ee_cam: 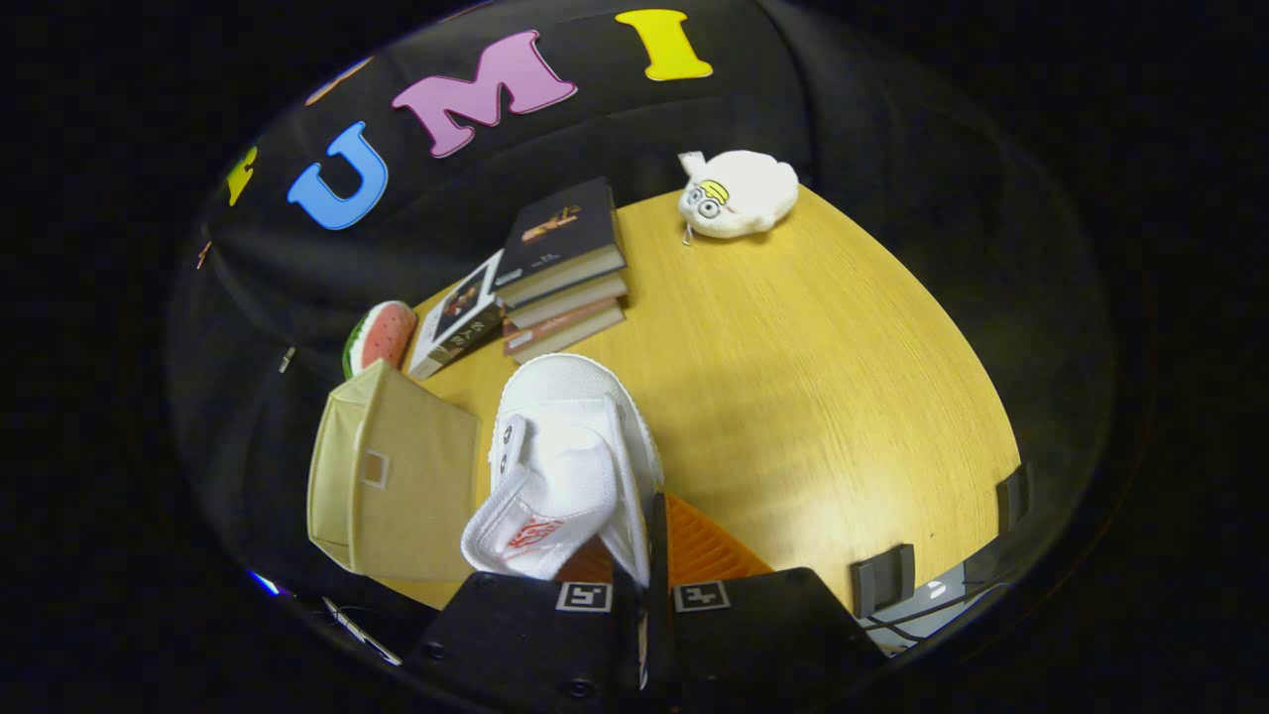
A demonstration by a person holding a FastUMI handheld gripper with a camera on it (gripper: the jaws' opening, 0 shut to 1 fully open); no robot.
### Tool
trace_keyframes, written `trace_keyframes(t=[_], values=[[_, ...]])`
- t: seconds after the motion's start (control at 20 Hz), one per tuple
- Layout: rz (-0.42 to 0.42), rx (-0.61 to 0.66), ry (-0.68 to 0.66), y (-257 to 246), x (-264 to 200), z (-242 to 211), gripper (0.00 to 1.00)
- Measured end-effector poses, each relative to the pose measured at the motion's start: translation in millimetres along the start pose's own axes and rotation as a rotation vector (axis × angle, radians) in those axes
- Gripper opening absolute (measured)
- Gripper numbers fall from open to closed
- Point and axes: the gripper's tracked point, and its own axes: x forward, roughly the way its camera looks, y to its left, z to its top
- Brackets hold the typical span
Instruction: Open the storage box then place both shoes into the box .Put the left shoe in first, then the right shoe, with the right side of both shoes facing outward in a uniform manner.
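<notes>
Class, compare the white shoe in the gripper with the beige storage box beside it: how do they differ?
The white shoe is held up off the wooden table, pinched at its collar by the gripper; the beige storage box is not held. The shoe is rounded and bright white; the box is flat-sided and beige. The shoe has eyelets; the box bears a small label window. Both look like fabric.

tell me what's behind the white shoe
Behind the white shoe, held in the claw, lies a stack of books on the table. The shoe hides the table directly beneath it.
</notes>
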Motion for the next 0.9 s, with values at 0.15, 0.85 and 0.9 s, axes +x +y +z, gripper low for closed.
trace_keyframes(t=[0.15,0.85,0.9], values=[[0.036,-0.013,-0.004,63,-14,17,0.08],[0.094,-0.008,0.118,243,25,-11,0.08],[0.082,-0.007,0.117,247,30,-12,0.08]])
